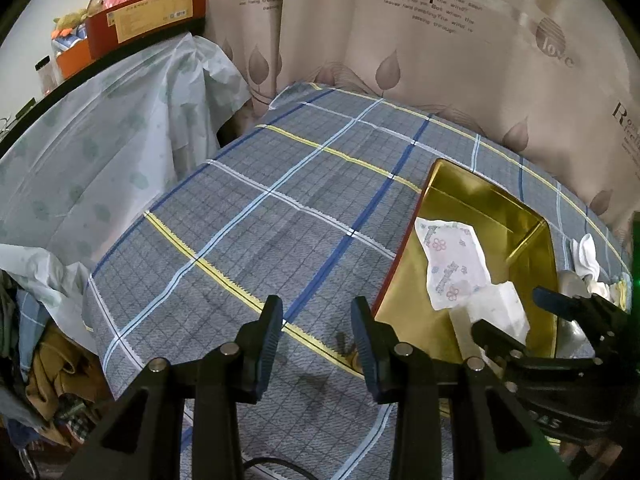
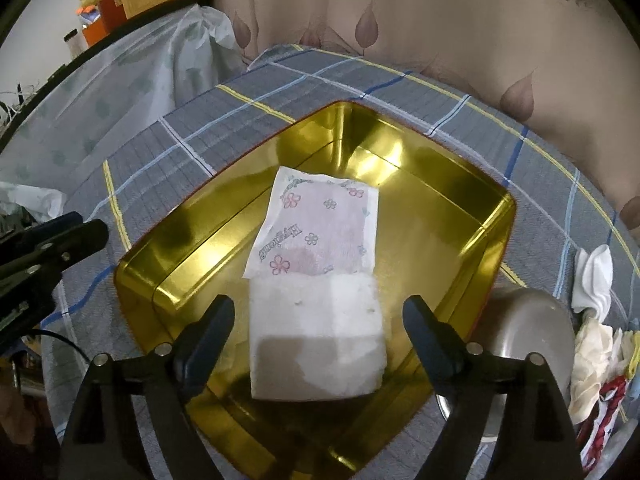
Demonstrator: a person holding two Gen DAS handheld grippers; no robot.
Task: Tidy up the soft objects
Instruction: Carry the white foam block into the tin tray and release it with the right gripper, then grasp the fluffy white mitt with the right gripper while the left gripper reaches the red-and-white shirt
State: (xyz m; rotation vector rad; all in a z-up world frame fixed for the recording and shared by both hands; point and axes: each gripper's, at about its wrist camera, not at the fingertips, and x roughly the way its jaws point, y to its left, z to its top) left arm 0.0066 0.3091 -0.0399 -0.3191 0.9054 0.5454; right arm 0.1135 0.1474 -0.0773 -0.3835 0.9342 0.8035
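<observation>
Right gripper: jaws wide, not touching the white pad between them; lift straight up.
Left gripper: jaws half open, empty, over the cloth.
Pad: lies flat in the gold tin.
Wrapper: in the tin too, just behind.
Next: soft pile waits beside the tin.

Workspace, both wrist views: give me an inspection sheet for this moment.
Surface: grey plaid cloth over the table.
Job's things: gold tin holds a flower-printed tissue pack and a white folded pad.
Clutter: beige rounded object and white and mixed soft items beside the tin.
Grippers: right gripper open, astride the pad without touching it; left gripper open, nothing between its fingers.
Cables: black cable at the near edge.
Surroundings: leaf-print curtain; plastic-covered furniture with boxes on top.
</observation>
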